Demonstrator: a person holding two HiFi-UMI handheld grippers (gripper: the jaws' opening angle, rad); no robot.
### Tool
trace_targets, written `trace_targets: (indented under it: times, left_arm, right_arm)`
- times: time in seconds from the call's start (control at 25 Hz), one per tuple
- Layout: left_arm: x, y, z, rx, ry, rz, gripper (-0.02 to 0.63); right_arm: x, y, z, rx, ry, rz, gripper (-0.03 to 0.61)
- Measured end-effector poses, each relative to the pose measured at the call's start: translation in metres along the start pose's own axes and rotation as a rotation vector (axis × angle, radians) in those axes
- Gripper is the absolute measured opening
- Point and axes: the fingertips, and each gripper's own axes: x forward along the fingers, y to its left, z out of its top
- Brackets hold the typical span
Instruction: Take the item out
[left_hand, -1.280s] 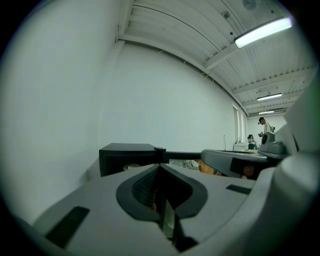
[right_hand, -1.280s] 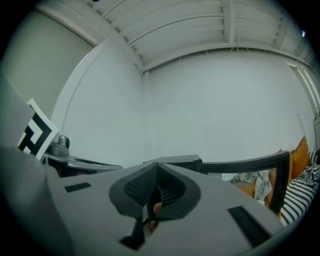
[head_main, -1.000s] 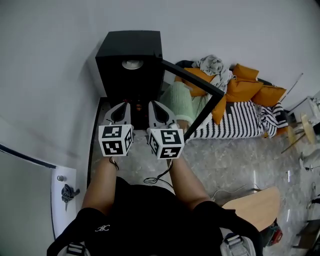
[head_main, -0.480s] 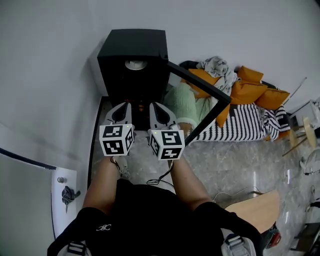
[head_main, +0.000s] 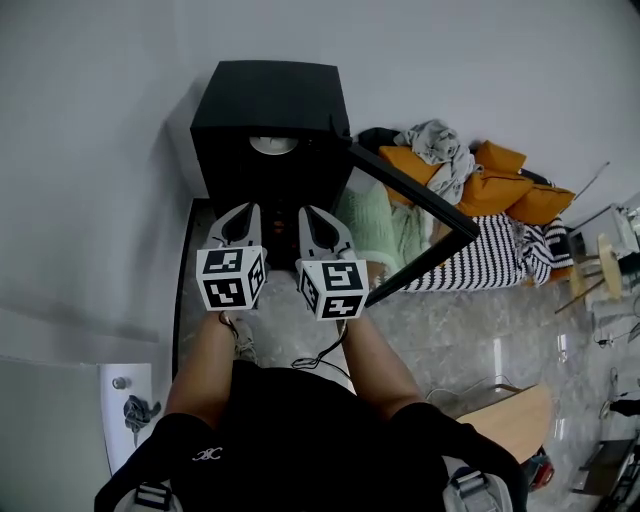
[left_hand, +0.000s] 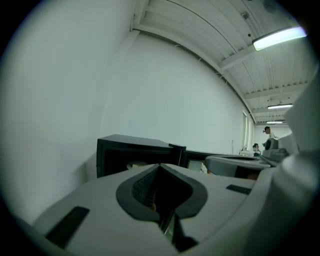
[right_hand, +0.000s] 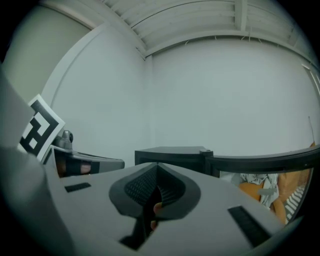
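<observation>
**Two shut grippers point at an open black box**

The left gripper (head_main: 243, 212) is held out straight in front of the person. Its jaws are pressed together with nothing in them. Just beside it, the right gripper (head_main: 311, 213) is held the same way, with its jaws together and empty too. Both point at the black box (head_main: 270, 95). A white round item (head_main: 272, 145) sits inside the box, apart from both grippers. The door (head_main: 410, 190) hangs open on the right.
</observation>
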Motion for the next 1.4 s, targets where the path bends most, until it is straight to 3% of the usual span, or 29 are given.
trace_targets:
  times: [0.52,0.88,1.28,1.4]
  left_arm:
    - [0.078,0.091,0.024,0.047,0.041,-0.086,0.0]
    - [0.111,0.108,0.009,0.088,0.099,-0.207,0.0]
    - [0.131,0.114,-0.012,0.054,0.138,-0.201,0.0]
    - [0.132,0.117,-0.015,0.044,0.148,-0.178,0.0]
  right_arm:
    - [0.128,0.011,0.0,-0.042,0.062,-0.056,0.003]
    - [0.175,0.008,-0.027,-0.061,0.144,-0.131,0.004]
    - [0.206,-0.003,-0.062,-0.315,0.278,-0.047,0.003]
    - [0.218,-0.007,-0.078,-0.476,0.331,-0.029,0.004]
